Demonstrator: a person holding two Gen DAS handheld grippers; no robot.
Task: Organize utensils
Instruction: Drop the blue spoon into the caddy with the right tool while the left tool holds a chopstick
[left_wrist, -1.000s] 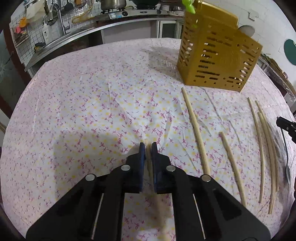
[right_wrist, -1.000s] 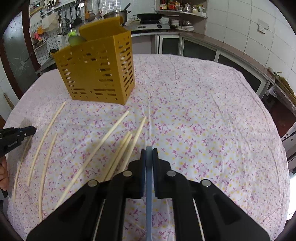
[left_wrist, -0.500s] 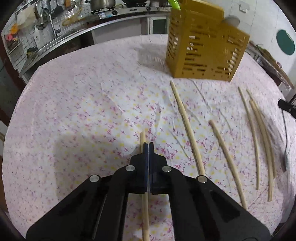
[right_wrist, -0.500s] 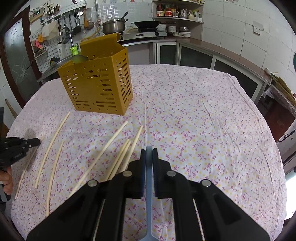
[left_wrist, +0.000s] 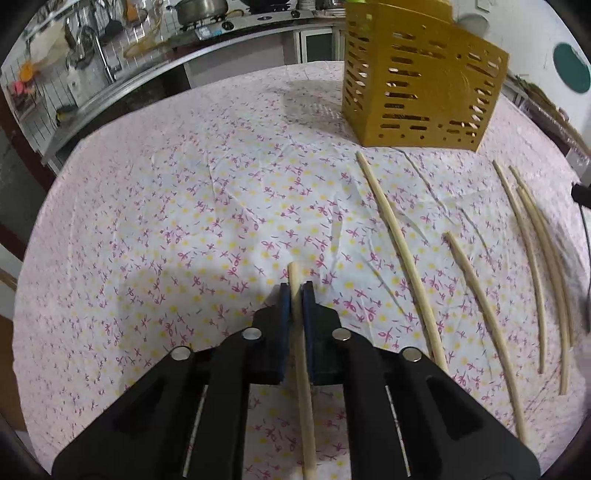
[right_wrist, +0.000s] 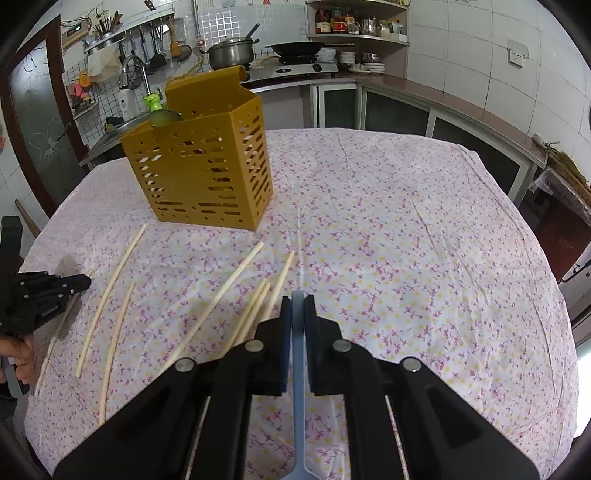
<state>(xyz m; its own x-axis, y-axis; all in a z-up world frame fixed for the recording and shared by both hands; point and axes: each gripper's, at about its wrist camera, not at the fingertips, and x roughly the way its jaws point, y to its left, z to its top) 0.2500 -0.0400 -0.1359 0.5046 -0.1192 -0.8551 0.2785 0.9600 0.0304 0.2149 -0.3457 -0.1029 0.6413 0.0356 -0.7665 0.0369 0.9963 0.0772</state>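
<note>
My left gripper is shut on a pale wooden chopstick and holds it over the flowered tablecloth. Several more chopsticks lie on the cloth to its right. A yellow slotted utensil holder stands at the far right of the table. My right gripper is shut on a blue utensil handle above the cloth. In the right wrist view the holder stands at the far left with a green utensil in it, and chopsticks lie before it.
The left gripper shows at the left edge of the right wrist view. A kitchen counter with sink, pot and stove runs behind the table. The table's edges curve off near dark cabinets.
My left gripper closed on a chopstick and lifted it off the cloth. My right gripper rose and pulled back a little with the blue handle still in it.
</note>
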